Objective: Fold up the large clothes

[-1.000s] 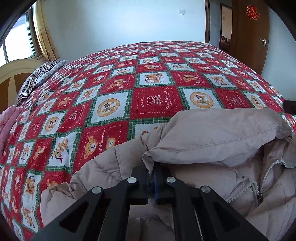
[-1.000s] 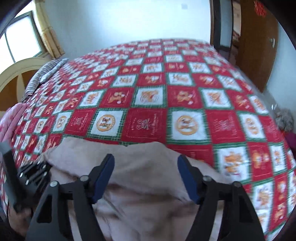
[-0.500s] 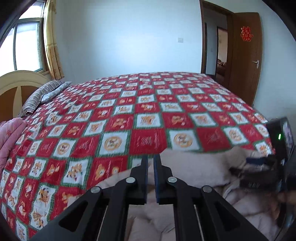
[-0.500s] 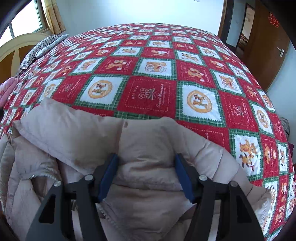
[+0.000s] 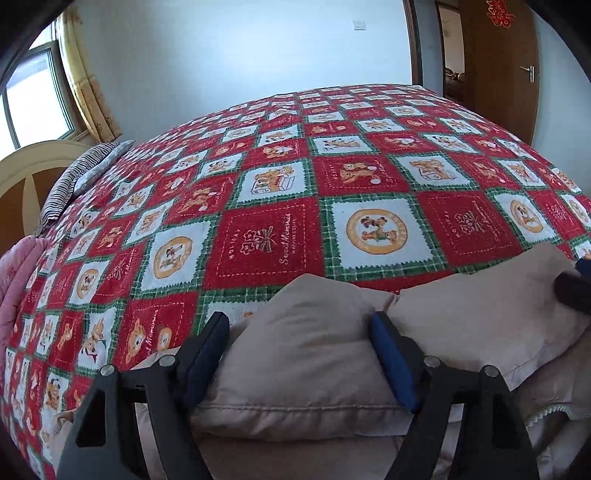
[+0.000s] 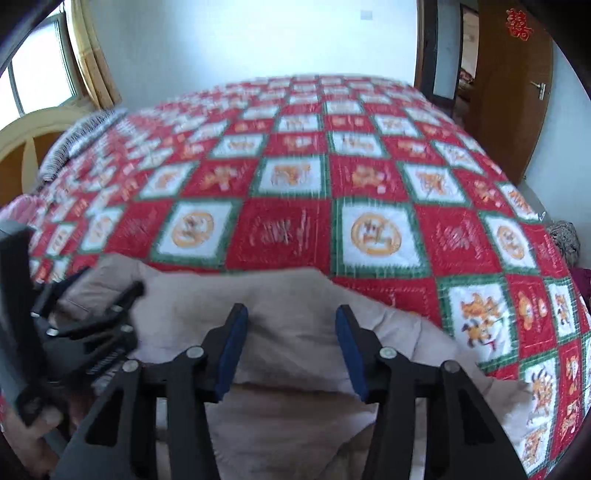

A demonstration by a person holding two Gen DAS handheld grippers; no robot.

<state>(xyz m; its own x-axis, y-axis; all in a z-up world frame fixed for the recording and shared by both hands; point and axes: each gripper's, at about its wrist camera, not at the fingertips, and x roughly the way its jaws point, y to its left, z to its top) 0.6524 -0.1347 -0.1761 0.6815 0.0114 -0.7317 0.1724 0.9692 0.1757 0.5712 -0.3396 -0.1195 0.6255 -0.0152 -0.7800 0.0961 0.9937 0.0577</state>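
Left wrist view: beige padded jacket (image 5: pixel 306 354) laid on patterned bedspread (image 5: pixel 266 236). Left gripper (image 5: pixel 299 354) and right gripper (image 6: pixel 291 349) spread apart, nothing clamped. Jacket judged soft, bulky, light, springy; stitched hem recommended for grip.

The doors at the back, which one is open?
The dark-framed doorway left of the brown door is open: another room shows through it. The brown door with the red decoration blocks any view.

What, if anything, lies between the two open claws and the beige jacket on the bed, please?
Nothing visible does. The left claw already straddles a folded part of the jacket, and the right claw sits open right over the fabric. Only bedspread lies beyond.
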